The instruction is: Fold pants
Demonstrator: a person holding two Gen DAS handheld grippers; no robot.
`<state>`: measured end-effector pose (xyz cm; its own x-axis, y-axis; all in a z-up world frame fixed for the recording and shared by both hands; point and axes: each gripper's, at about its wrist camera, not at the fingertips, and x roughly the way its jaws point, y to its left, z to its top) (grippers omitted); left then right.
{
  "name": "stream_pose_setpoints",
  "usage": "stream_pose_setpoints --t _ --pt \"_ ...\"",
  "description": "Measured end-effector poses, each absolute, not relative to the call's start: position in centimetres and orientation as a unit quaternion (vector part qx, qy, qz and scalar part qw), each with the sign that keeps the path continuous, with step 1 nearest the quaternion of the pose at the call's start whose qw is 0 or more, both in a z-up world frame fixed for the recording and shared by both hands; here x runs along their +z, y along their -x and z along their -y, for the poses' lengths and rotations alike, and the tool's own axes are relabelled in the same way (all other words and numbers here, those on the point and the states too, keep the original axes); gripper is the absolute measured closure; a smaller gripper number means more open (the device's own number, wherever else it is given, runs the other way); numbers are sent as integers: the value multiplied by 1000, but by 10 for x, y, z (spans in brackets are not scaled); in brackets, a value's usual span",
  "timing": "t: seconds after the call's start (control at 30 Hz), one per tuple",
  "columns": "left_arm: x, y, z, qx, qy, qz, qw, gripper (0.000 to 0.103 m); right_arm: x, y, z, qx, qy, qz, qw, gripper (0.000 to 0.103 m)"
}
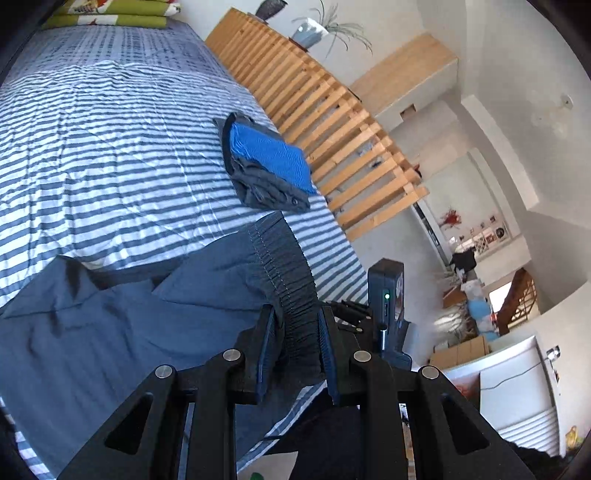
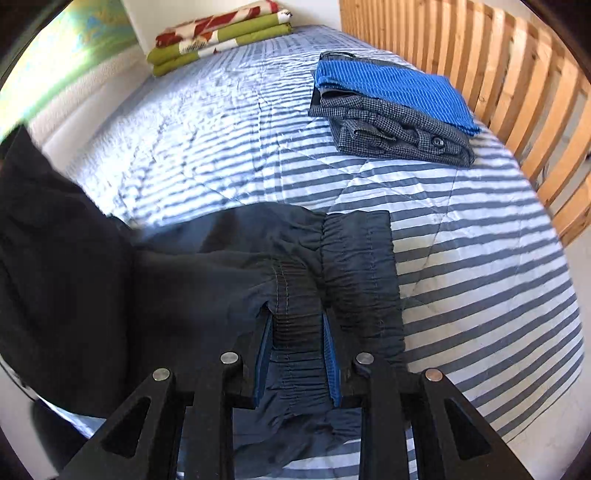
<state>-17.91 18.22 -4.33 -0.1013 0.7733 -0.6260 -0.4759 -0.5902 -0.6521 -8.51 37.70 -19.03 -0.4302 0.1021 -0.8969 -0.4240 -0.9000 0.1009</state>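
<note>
Both claws (image 1: 297, 328) (image 2: 297, 332) clamp the pants' waistband (image 2: 295, 321); folded clothes (image 2: 391, 107) lie beyond, seemingly clear.

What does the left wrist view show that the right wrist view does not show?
Only the left wrist view shows the potted plant on the slatted wooden rail and the room below with its stairs.

Only the right wrist view shows the right gripper closed on the gathered waistband.

Both show the striped bed cover, the folded stack with the blue cloth and the dark pants. The left gripper also grips the waistband.
</note>
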Motion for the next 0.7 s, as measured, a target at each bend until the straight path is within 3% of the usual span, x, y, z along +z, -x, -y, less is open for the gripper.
stream_pose_setpoints --t 0.07,0.13,0.2,0.23,0.4,0.43,0.5,0.6,0.7 --pt "-58 175 -214 716 530 121 437 78 -191 84 -378 838 498 -182 124 79" --pt "-77 172 -244 701 552 100 440 78 -189 75 -395 836 479 -260 67 76" --pt "-94 170 -269 690 571 75 438 77 -187 67 -411 822 467 -324 28 61" --pt "-102 168 -276 688 575 65 438 77 -188 63 -418 816 462 -347 18 58" --pt "-108 162 -278 692 569 50 441 77 -202 53 -421 798 481 -361 26 58" --pt "-106 164 -273 695 568 52 437 77 -206 54 -419 799 486 -353 33 59" --pt "-101 165 -259 701 564 57 433 77 -206 59 -408 806 489 -329 56 82" --pt "-94 168 -241 708 557 69 428 77 -180 61 -381 846 448 -285 45 84" --pt "-88 174 -239 711 552 75 430 77 -144 55 -355 889 407 -192 81 84"
